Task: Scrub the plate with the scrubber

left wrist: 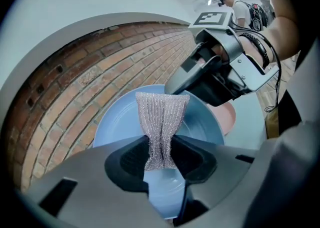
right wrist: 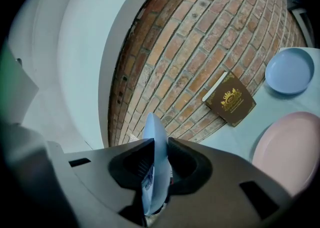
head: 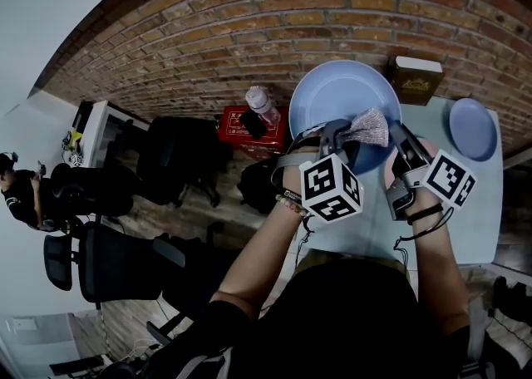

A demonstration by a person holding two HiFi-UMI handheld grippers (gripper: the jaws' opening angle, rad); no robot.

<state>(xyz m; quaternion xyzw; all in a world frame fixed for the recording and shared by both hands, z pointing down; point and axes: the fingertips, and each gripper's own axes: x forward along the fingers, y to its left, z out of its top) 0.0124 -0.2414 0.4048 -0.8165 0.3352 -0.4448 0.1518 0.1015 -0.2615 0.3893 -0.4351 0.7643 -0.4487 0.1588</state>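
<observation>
left gripper [left wrist: 160, 158]: clamped on scrubber [left wrist: 161, 117] | right gripper [right wrist: 156, 164]: pinching blue plate [head: 332, 91] rim, plate raised above table [head: 474, 211] | progress: scrubber appears against plate face; scrubbing likely under way, remainder undetermined

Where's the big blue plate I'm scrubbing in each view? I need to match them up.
Head view: big blue plate upper centre, behind the scrubber.
Left gripper view: big blue plate at centre, face-on behind the scrubber held in the left tongs.
Right gripper view: big blue plate lower centre, edge-on, clamped in the right tongs.
Shared landmark: the brick wall behind it.
</observation>
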